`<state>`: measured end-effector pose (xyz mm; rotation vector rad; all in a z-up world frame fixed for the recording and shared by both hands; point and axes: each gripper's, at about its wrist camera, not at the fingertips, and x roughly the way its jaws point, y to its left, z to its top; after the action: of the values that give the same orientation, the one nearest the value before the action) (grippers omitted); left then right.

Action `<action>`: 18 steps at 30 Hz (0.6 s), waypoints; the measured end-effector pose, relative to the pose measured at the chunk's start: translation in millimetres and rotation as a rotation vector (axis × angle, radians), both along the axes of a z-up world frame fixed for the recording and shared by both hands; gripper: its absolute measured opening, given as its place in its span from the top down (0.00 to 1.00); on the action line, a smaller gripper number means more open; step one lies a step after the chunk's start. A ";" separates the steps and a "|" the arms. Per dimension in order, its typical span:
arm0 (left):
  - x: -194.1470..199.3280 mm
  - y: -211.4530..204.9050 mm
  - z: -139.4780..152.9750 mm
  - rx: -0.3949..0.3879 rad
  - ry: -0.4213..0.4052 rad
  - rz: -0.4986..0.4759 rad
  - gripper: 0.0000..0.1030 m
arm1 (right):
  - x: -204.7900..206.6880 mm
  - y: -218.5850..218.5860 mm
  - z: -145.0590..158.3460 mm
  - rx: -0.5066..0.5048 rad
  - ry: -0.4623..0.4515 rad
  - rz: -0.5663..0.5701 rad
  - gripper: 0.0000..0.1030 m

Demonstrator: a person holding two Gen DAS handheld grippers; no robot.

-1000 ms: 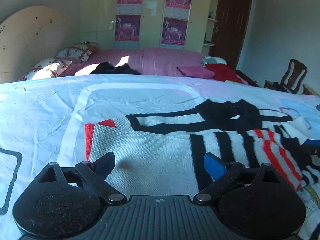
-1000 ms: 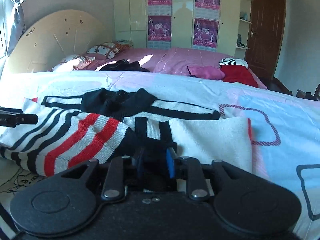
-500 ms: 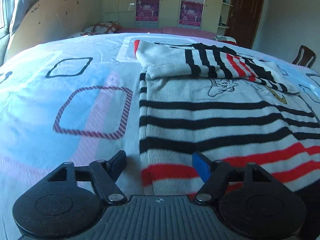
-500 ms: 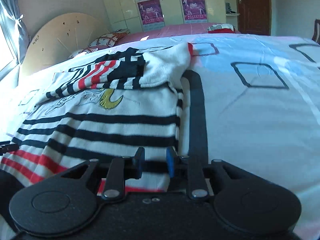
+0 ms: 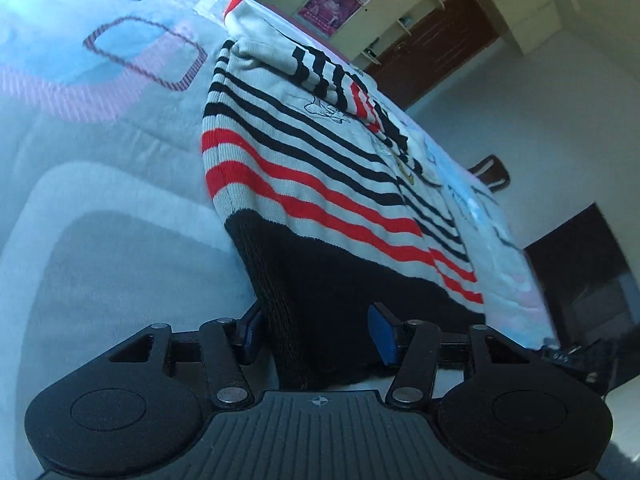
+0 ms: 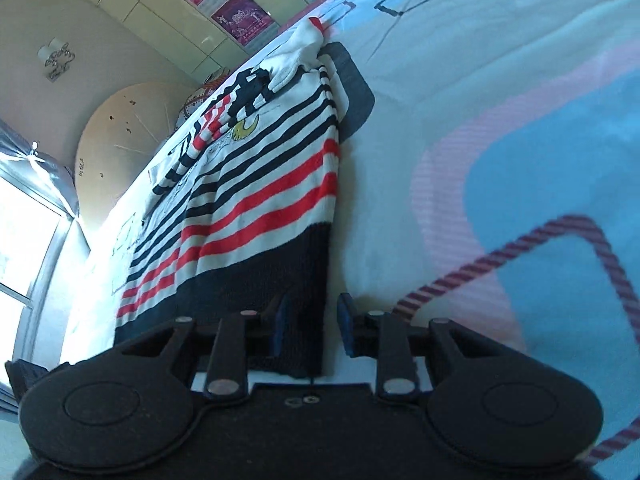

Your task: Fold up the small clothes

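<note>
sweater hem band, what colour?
Solid black hem band, below the red and black stripes of the sweater. Clearest in the left wrist view.

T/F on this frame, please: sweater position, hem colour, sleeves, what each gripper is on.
1. The striped sweater lies on a patterned bedsheet. True.
2. Its bottom hem band is red. False: the hem is black, with red stripes above it.
3. The left gripper has the black hem corner between its fingers. True.
4. The right gripper sits at the collar. False: it is at the other hem corner.
5. The sleeves are folded across the body. True.
</note>
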<state>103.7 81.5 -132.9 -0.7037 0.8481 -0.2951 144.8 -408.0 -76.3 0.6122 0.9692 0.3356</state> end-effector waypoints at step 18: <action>7.3 6.9 1.9 -0.051 -0.073 0.053 0.95 | 0.9 16.2 13.1 0.021 -0.089 -0.031 0.91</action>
<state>111.0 88.5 -131.0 -0.7575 0.7537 -0.2939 145.7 -391.8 -63.2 0.6263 0.8704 0.3430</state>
